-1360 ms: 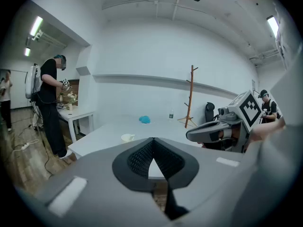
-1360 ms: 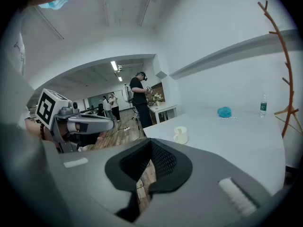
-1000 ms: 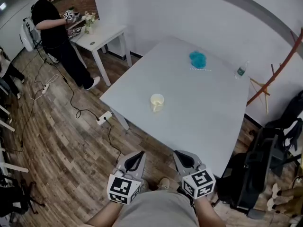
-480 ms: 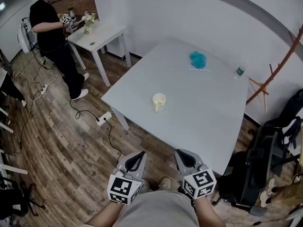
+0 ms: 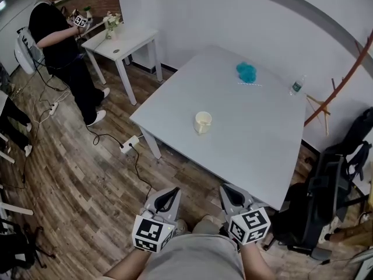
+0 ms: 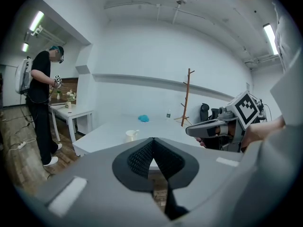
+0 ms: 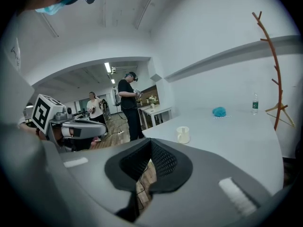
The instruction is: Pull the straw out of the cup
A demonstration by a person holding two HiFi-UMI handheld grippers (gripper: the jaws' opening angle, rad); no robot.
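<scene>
A cream paper cup (image 5: pixel 203 122) stands on the white table (image 5: pixel 256 139), toward its near left part. In the left gripper view the cup (image 6: pixel 130 135) shows a pale straw (image 6: pixel 137 131) leaning over its rim; in the right gripper view the cup (image 7: pixel 182 135) is small and far off. My left gripper (image 5: pixel 169 195) and right gripper (image 5: pixel 232 192) are held side by side over the wooden floor, short of the table's near corner and well away from the cup. Both are shut with nothing between the pads.
A blue cloth (image 5: pixel 246 72) and a water bottle (image 5: pixel 296 87) lie at the table's far side. A wooden coat stand (image 5: pixel 344 86) rises at the right. A person (image 5: pixel 55 37) stands by a small white table (image 5: pixel 125 42). A power strip (image 5: pixel 129 143) and cables lie on the floor.
The view and both grippers have drifted a little toward the table; the cup sits slightly further right in the head view. The person at the back has stepped left. Jaws stay shut.
</scene>
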